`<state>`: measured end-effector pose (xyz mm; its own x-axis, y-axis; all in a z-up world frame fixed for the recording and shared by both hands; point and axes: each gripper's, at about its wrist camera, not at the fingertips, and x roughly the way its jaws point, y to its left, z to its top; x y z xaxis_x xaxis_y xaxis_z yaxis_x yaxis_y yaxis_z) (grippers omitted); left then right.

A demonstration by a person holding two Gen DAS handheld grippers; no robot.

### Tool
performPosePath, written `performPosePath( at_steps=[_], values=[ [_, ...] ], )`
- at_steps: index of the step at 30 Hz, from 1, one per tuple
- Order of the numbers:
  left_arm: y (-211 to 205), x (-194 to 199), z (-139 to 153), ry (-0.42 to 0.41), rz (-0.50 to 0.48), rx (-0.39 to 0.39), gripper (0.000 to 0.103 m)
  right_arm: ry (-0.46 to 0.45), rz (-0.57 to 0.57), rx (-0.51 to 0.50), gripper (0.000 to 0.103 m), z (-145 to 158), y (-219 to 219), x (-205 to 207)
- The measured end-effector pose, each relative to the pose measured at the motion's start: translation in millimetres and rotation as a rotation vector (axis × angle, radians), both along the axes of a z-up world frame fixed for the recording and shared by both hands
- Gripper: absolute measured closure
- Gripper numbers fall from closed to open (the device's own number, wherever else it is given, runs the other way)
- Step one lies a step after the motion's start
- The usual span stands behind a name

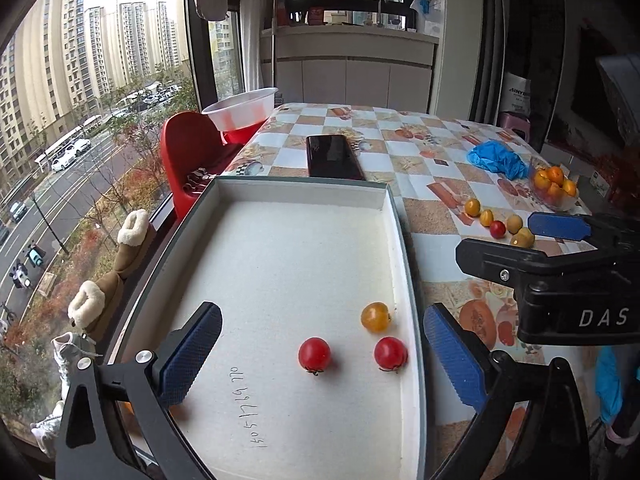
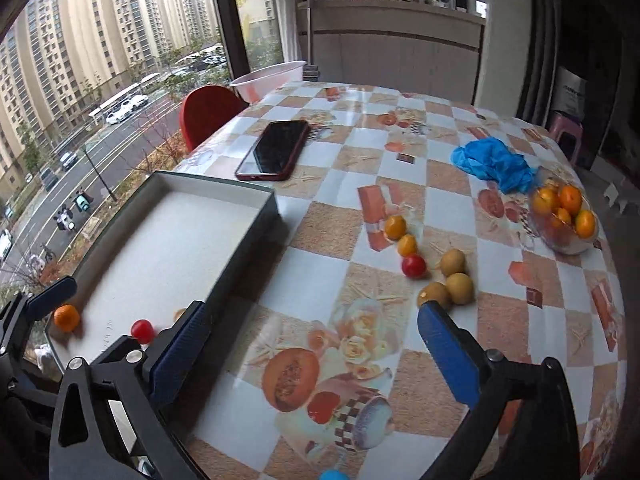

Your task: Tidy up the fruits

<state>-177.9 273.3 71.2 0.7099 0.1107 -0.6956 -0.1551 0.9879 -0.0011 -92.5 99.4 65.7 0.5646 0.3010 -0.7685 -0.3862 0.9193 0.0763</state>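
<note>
In the left wrist view my left gripper (image 1: pixel 320 316) is open above a white box tray (image 1: pixel 394 216), nothing between its pads. Two red tomatoes (image 1: pixel 314 354) (image 1: pixel 390 353) and a yellow tomato (image 1: pixel 375 317) lie in the tray. An orange fruit (image 2: pixel 66 317) sits at the tray's near left corner. My right gripper (image 2: pixel 314 312) is open over bare tablecloth, right of the tray. Just beyond its right finger lie three tan fruits (image 2: pixel 460 288), a red tomato (image 2: pixel 414 266) and two yellow tomatoes (image 2: pixel 395 227).
A clear bowl of oranges (image 2: pixel 564 216) stands at the table's right edge, beside a blue glove (image 2: pixel 492 164). A phone (image 2: pixel 276 150) lies behind the tray. A white basin (image 2: pixel 268 80) rests on a red chair (image 2: pixel 208 116) by the window.
</note>
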Motion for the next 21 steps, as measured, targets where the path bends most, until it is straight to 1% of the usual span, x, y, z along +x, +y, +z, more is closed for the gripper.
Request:
performPosePath(
  at_steps=[2, 5, 7, 10, 12, 14, 15, 18, 21],
  values=[
    [-18, 1, 8, -0.026, -0.054, -0.017, 0.002, 0.021, -0.113, -0.019, 0.000, -11, -36, 6],
    [-58, 9, 13, -0.033, -0.156, -0.019, 0.002, 0.094, -0.275, -0.022, 0.000, -32, -93, 17],
    [-89, 17, 8, -0.018, -0.220, 0.014, 0.002, 0.136, -0.383, -0.016, 0.000, -45, -130, 19],
    [-132, 31, -10, 0.026, -0.287, 0.064, 0.002, 0.127, -0.498, -0.033, 0.000, -55, -175, 17],
    [-149, 43, -25, 0.064, -0.292, 0.074, 0.002, 0.110, -0.542, -0.033, 0.000, -58, -198, 16],
    [-156, 54, -36, 0.088, -0.274, 0.069, 0.002, 0.119, -0.579, -0.018, 0.000, -63, -214, 18],
    [-157, 58, -41, 0.098, -0.258, 0.064, 0.002, 0.104, -0.591, -0.019, 0.000, -63, -219, 18],
    [-154, 74, -52, 0.134, -0.219, 0.044, 0.002, 0.074, -0.601, -0.029, 0.000, -64, -222, 20],
    [-149, 86, -63, 0.164, -0.196, 0.028, 0.002, 0.049, -0.591, -0.115, 0.000, -67, -210, 22]
  ],
)
